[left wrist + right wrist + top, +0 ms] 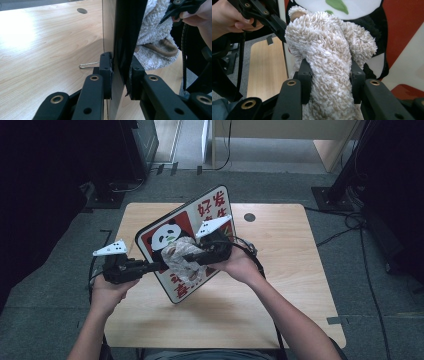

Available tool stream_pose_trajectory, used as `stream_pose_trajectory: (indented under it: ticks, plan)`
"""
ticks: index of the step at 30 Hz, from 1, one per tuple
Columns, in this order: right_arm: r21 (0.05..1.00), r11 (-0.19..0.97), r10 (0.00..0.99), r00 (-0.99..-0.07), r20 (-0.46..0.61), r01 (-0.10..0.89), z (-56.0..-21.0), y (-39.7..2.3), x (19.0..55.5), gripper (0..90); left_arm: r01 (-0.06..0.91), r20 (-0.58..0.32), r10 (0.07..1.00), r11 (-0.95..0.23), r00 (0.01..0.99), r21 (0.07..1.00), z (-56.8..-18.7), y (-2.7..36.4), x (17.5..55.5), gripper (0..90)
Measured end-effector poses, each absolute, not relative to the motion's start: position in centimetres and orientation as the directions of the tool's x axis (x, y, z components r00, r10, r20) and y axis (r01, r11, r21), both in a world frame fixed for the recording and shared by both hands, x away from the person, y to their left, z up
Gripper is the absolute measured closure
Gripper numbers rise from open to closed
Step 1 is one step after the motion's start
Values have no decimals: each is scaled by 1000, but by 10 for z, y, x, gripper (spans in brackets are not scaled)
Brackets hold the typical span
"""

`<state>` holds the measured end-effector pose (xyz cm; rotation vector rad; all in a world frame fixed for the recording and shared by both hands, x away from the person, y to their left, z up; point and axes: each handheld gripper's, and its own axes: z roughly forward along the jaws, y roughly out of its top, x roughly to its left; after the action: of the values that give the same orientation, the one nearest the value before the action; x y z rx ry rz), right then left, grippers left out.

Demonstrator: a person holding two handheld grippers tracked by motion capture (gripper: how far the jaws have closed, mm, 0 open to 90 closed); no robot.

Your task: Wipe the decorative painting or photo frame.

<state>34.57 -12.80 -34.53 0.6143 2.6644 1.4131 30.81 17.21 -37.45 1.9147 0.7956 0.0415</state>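
A flat board with a panda picture, red ground and Chinese characters (185, 222) is held tilted up above the wooden table (280, 285). My left gripper (161, 266) is shut on the board's left edge; in the left gripper view its jaws clamp the thin dark edge of the board (125, 37). My right gripper (192, 256) is shut on a fluffy beige cloth (181, 261) that lies against the board's printed face. The right gripper view has the cloth (329, 60) bunched between the jaws in front of the panda picture (362, 15).
A round cable hole (249, 217) lies near the table's far edge. A thin metal wire stand (87, 65) lies on the table behind the board. Dark equipment and cables (360, 225) stand on the floor left and right of the table.
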Motion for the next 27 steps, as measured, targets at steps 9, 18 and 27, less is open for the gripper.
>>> stream_pose_trajectory:
  ticks: [9, 18, 27]
  plan:
    - [805, 502, 373, -919, 127, 316, -353, -129, 344, 646, 508, -308, 544, -265, 781, 819, -374, 172, 308, 784]
    - [800, 503, 379, -916, 135, 326, -364, -131, 341, 645, 508, -306, 544, -268, 781, 819, -374, 172, 308, 784]
    - [794, 505, 387, -911, 143, 339, -375, -133, 338, 645, 509, -311, 542, -264, 781, 819, -374, 172, 308, 783]
